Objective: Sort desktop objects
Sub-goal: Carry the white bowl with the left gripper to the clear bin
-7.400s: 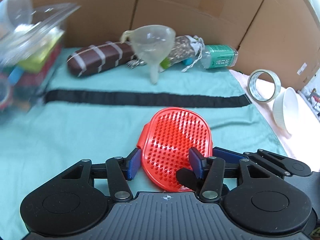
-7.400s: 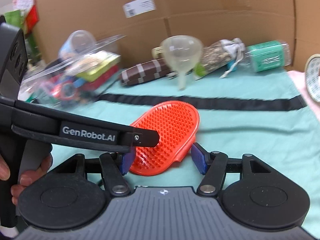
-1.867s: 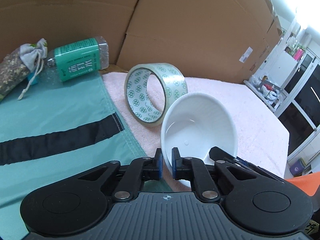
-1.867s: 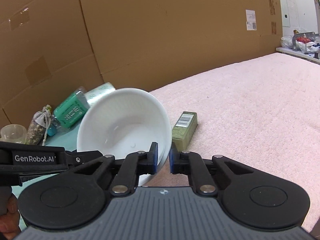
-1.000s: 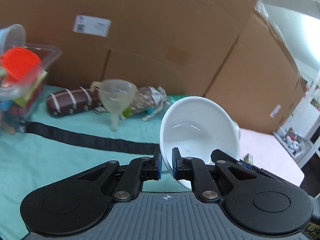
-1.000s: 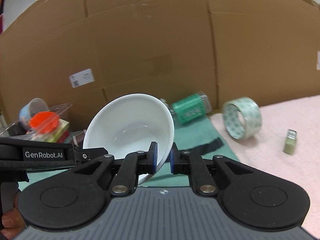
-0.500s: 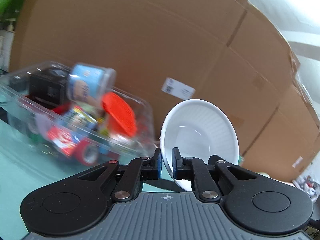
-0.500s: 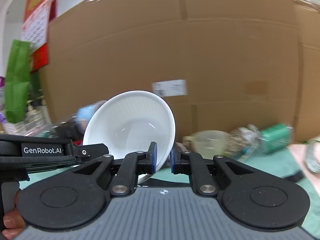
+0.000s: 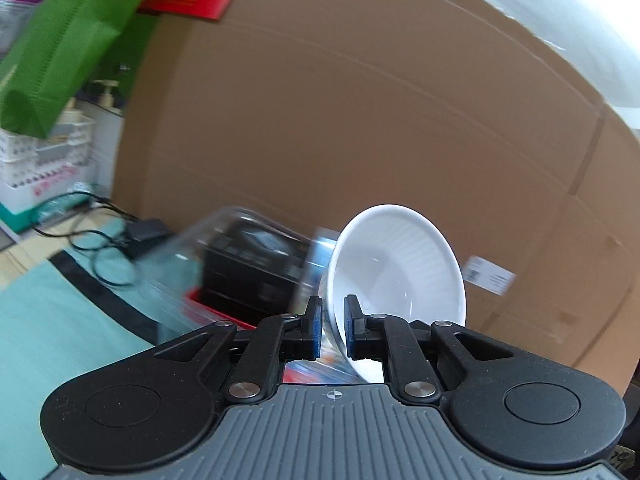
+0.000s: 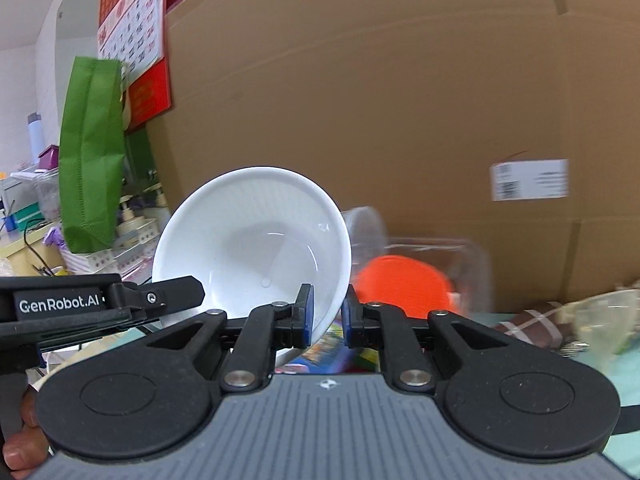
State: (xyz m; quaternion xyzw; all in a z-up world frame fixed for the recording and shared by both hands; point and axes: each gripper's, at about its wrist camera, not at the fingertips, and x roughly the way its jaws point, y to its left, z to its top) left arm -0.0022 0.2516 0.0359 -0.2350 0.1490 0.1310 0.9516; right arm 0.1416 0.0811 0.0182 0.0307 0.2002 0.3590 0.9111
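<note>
Since half a second ago the white bowl (image 9: 394, 268) has been carried further along the cardboard wall (image 9: 360, 120), so that the clear plastic bin (image 9: 224, 264) now lies directly behind and below it rather than off to its side. The bowl is in the air, tilted with its opening facing the cameras, and held at two points on its rim. The left hand-held gripper (image 9: 330, 330) has the rim between its blue pads; its jaws have just been opening a little, and a sliver of gap shows beside the left pad while the right pad lies against the bowl's inner wall. The right hand-held gripper (image 10: 325, 318) straddles the opposite side of the rim, clenched narrowly on it, its jaws also parted slightly wider than before. In the right wrist view the orange brush (image 10: 402, 286) sits in the bin just right of the bowl, and a striped brown case (image 10: 528, 326) lies further right on the teal cloth (image 9: 48, 336) covering the desk. A green bag (image 10: 90, 152) hangs left of the bowl, beside a red calendar (image 10: 134, 36). Fingers (image 10: 18, 452) grip the left handle.
</note>
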